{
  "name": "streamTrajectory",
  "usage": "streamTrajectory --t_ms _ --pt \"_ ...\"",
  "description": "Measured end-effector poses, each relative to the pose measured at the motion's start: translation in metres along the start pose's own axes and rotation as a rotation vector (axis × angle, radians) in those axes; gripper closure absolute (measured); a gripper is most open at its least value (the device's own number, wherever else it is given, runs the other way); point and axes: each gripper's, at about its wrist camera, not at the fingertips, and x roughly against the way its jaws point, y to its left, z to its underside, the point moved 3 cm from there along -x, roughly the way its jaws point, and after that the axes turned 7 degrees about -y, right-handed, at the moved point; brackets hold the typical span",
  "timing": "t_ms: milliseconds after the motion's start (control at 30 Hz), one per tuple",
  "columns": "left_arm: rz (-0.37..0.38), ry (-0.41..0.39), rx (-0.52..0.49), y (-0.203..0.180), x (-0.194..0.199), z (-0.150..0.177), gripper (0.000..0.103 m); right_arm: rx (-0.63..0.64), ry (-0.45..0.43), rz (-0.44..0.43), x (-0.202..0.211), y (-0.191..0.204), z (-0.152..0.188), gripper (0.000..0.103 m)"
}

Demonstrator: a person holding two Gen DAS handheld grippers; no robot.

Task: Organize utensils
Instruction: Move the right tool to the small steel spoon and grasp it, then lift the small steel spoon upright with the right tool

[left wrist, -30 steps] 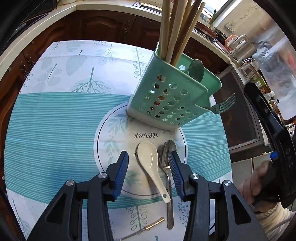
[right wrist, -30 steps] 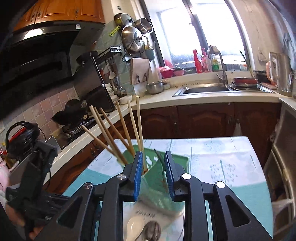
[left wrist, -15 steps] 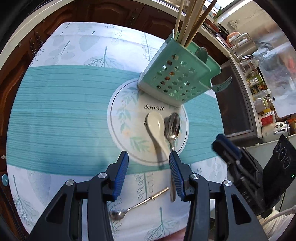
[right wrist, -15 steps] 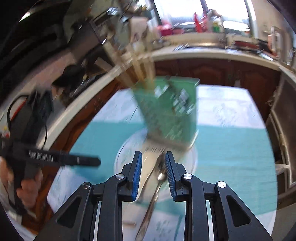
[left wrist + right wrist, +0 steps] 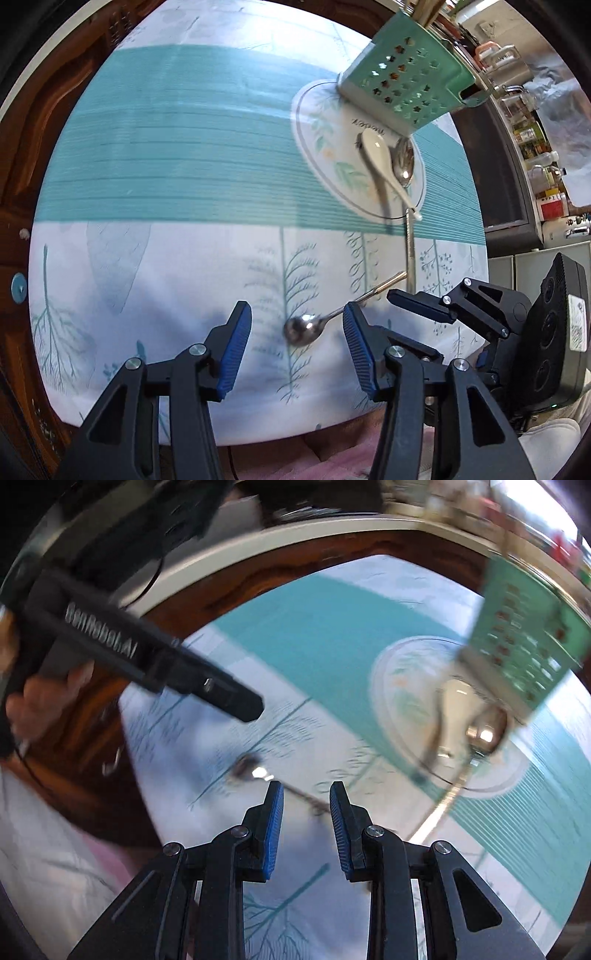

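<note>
A small metal spoon [image 5: 301, 329] with a gold handle lies on the white part of the tablecloth. My left gripper [image 5: 295, 317] hangs above it, jaws opening, the bowl between the blue pads but untouched. My right gripper [image 5: 306, 794] stands narrowly open over that spoon's [image 5: 251, 770] handle, gripping nothing; it also shows in the left wrist view as the right gripper [image 5: 399, 299], just right of the spoon. Farther off stands a green perforated caddy [image 5: 406, 85] holding chopsticks. In front of it lie a white ceramic spoon [image 5: 380, 162] and a large metal spoon [image 5: 404, 162].
The round table has a teal and white cloth [image 5: 184, 147] with dark wood cabinets behind. Its near edge [image 5: 295, 435] runs just below the grippers. A person's hand [image 5: 40, 698] holds the left gripper [image 5: 247, 705]. Kitchen shelves with bottles [image 5: 546, 184] stand at the right.
Both grippers have drawn back from the caddy toward the table's near edge and tilted down. The small spoon now lies between the left jaws, which have widened. The right view is motion-blurred.
</note>
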Motion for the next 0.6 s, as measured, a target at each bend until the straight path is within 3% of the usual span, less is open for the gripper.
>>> streamTrajectory --t_ms 400,600 --pt "-0.004 -0.056 0.124 0.046 0.02 0.03 0.053 0.358 0.145 -0.056 -0.041 0.053 -0.013 0.077" --pt "-0.008 -0.084 0.172 0.058 0.026 0.037 0.053 0.329 0.217 -0.1 -0.054 0.044 -0.031 0.088"
